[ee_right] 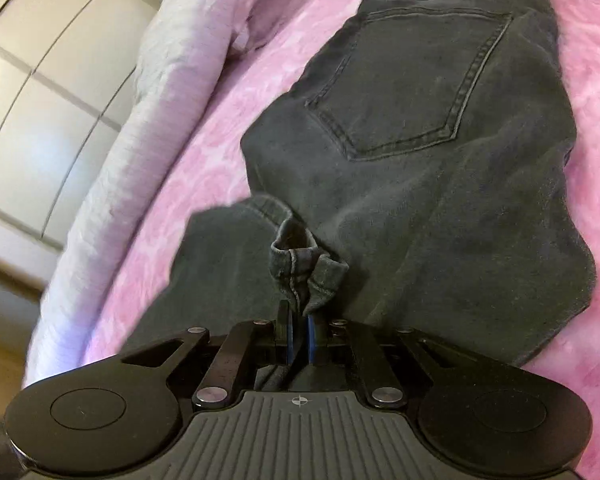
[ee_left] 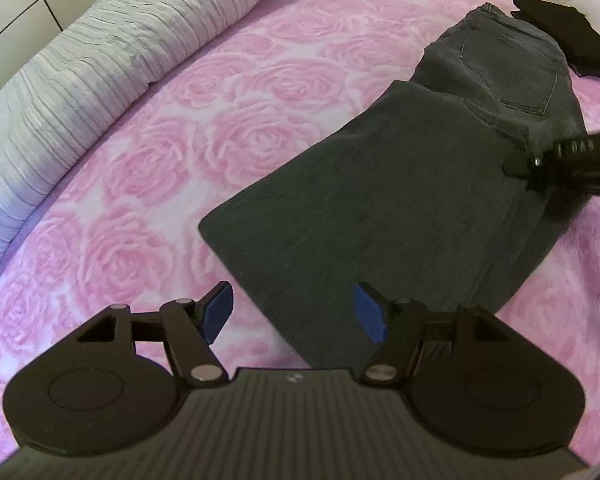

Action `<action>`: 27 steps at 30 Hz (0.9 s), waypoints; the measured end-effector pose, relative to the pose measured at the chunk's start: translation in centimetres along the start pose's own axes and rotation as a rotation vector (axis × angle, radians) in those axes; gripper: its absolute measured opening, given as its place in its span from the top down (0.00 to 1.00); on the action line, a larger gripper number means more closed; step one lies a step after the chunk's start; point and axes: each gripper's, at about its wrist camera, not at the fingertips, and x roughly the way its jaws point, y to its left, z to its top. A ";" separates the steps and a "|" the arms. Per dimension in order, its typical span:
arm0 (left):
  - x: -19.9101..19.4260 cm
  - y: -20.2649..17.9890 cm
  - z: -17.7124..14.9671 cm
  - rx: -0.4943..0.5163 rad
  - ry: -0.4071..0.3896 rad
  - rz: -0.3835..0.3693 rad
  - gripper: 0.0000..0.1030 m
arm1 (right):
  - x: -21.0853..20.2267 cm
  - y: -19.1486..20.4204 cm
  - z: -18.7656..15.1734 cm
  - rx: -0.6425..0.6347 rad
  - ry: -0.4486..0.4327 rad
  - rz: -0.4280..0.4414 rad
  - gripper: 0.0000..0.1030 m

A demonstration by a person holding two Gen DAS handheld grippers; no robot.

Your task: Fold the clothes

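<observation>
**Jeans gripped at the seam on a pink bedspread**

The right gripper is seen closed on a bunched seam of the dark grey jeans, the denim pinched between its blue pads and lifted into a small ridge just ahead of the fingers. Beyond that ridge the back pocket is laid flat, facing up, with the waistband farthest from the camera. In the left wrist view, the left gripper is held wide open with nothing between its fingers, poised over the near edge of the folded leg of the jeans. The right gripper is seen at the right side, down on the denim. The jeans are spread on a pink rose-patterned bedspread. A ribbed white quilt is heaped along the far left edge, and a black garment is lying just beyond the waistband
</observation>
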 end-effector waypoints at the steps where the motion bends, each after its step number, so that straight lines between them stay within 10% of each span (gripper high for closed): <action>1: 0.4 0.0 0.0 0.001 0.007 -0.007 0.39 | 0.5 -0.3 -0.2 -0.001 0.043 0.001 0.95; 11: 4.5 7.6 -0.2 -0.354 0.094 -0.199 0.40 | -4.9 1.9 -1.0 -0.180 0.054 -0.096 0.72; 17: 8.7 12.0 -1.6 -0.689 0.112 -0.472 0.51 | -5.1 3.6 -4.4 -0.260 0.102 -0.142 0.68; 21: 10.7 13.4 -2.2 -0.789 0.136 -0.547 0.70 | -5.0 8.5 -8.9 -0.635 0.100 -0.154 0.56; 23: 10.8 13.8 -2.3 -0.797 0.139 -0.560 0.82 | -4.4 12.0 -12.2 -0.894 0.080 -0.119 0.31; 27: 11.0 14.7 -2.2 -0.842 0.166 -0.601 0.83 | -1.5 14.7 -17.2 -1.229 0.038 -0.111 0.26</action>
